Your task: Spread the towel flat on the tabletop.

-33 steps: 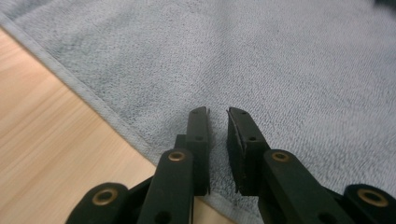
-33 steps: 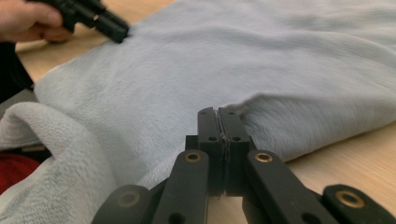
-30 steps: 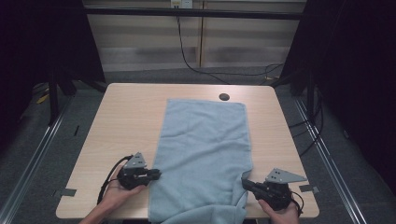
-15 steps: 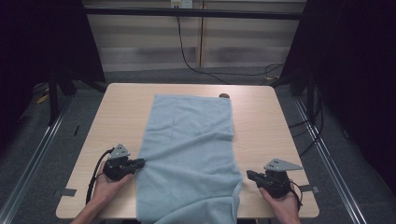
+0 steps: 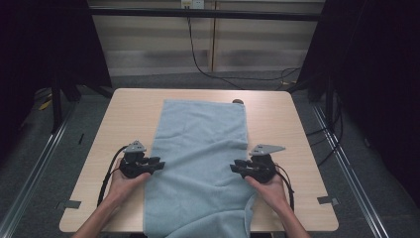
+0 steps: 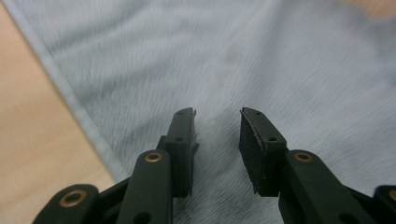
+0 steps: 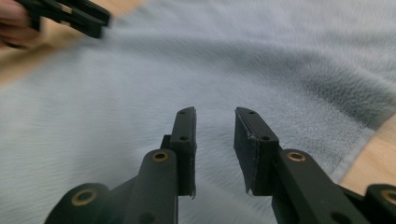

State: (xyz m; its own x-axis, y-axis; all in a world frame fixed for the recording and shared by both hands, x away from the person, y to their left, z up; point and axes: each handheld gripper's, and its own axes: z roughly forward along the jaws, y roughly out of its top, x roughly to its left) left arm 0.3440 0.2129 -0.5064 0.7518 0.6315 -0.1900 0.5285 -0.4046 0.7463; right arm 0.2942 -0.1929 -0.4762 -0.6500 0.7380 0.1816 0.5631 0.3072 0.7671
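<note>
Over the two long edges of the pale blue terry towel, spread lengthwise down the light wooden table, both pairs of jaws have just been opening, nothing between them. The left gripper and right gripper should each pinch its hem squarely, at matching heights.

My black tongs and with brass-coloured rivets, plain pale blue towel with no pattern, light wood-grain desk in beige, grey floor, black cables behind
</note>
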